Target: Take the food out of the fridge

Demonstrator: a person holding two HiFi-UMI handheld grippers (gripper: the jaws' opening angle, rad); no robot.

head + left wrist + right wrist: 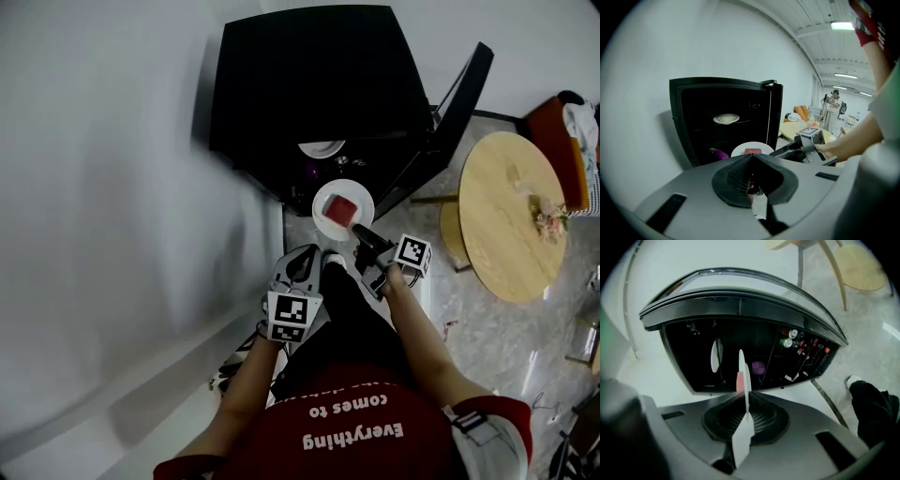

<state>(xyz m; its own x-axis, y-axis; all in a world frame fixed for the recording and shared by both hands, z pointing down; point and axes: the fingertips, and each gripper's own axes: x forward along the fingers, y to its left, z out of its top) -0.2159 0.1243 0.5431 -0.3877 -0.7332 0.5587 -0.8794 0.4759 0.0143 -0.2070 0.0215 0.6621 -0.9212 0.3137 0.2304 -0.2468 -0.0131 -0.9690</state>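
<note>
In front of the fridge [309, 84], the red shirt [361, 455] reads "Everything comes to".

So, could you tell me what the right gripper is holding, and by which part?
The right gripper holds the white plate of red food by its rim.

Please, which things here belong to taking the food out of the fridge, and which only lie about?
Job: fridge; white plate with red food, gripped by the right tongs; second plate on the fridge shelf.
Lying about: round wooden table; flowers on it; left tongs, shut and empty.
</note>
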